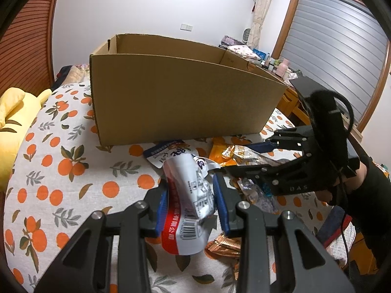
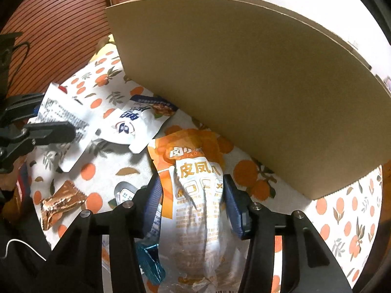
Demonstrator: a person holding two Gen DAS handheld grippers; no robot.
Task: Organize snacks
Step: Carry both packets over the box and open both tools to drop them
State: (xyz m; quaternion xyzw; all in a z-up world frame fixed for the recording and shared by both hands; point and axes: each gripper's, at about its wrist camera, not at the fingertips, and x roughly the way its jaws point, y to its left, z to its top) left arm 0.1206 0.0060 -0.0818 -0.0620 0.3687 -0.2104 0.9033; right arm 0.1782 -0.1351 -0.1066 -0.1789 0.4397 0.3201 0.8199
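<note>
1. Blue-padded jaws of the left gripper (image 1: 191, 202) stand narrowly apart, clamped on a crumpled silver-and-red snack pouch (image 1: 188, 207) held just above the bedspread (image 1: 61, 171).
2. Jaws of the right gripper (image 2: 193, 202) stand about half open astride an orange-and-white snack bag (image 2: 195, 195) lying on the bedspread (image 2: 342, 219); the right pad sits at the bag's edge, the left just beside it, and a firm grip cannot be told.
3. An open-topped cardboard box (image 1: 183, 102) stands on the bed just behind the snacks, its near wall upright; from the left wrist view only the upper inside of its far wall shows, and what lies inside it cannot be seen.
4. From the right wrist view the cardboard box (image 2: 244, 85) shows only its plain outer wall, with the orange bag's top end near its base.
5. Loose on the orange-print bedspread lie a white-and-blue pouch (image 2: 136, 124) close to the box, a copper foil wrapper (image 2: 61, 202) nearer the camera, and a blue foil packet (image 2: 149, 261) beside the right gripper's left finger.
6. A yellow plush toy (image 1: 14, 127) rests at the bed's far left edge, well apart from the box.
</note>
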